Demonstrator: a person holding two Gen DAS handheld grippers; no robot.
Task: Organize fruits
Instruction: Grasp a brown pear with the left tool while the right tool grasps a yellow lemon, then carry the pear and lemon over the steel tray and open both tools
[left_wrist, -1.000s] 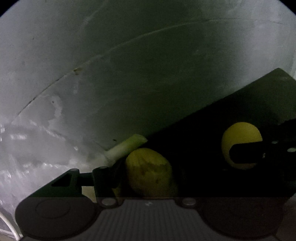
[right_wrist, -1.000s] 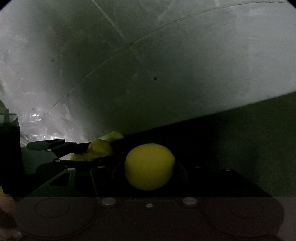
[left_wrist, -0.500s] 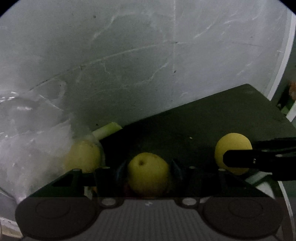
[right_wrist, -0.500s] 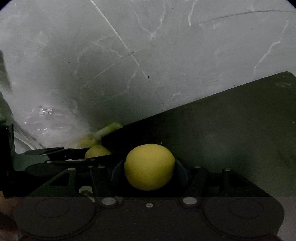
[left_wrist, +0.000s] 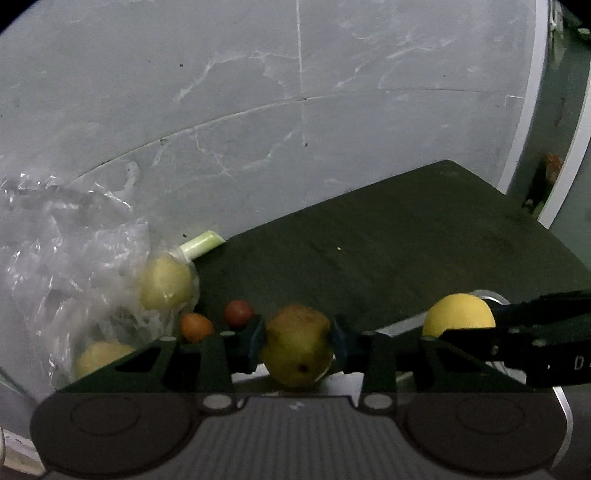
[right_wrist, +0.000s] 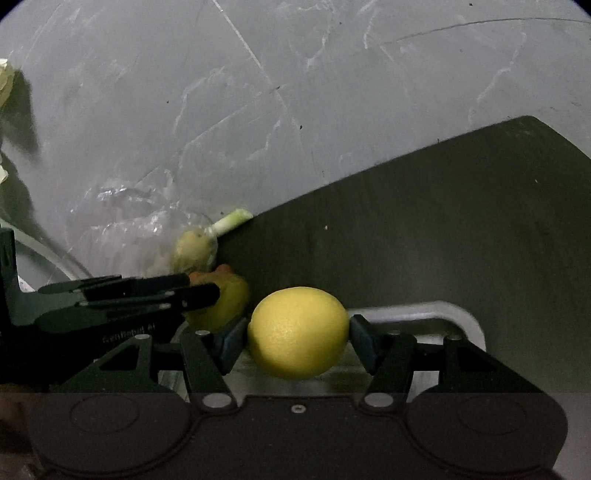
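My left gripper is shut on a yellow-brown pear, its blue pads pressing both sides. My right gripper is shut on a bright yellow lemon. Both fruits hang above a metal tray lying on a dark mat. In the left wrist view the lemon and the right gripper show at the right. In the right wrist view the pear shows at the left behind the left gripper's fingers.
A crumpled clear plastic bag at the left holds two yellow fruits. Beside it lie two small red-orange fruits and a pale green stalk. Grey stone floor lies beyond the mat.
Both grippers have pulled back and risen with their fruits, so more mat and floor show. The small red fruits and the tray rim came into view. The pear has turned.
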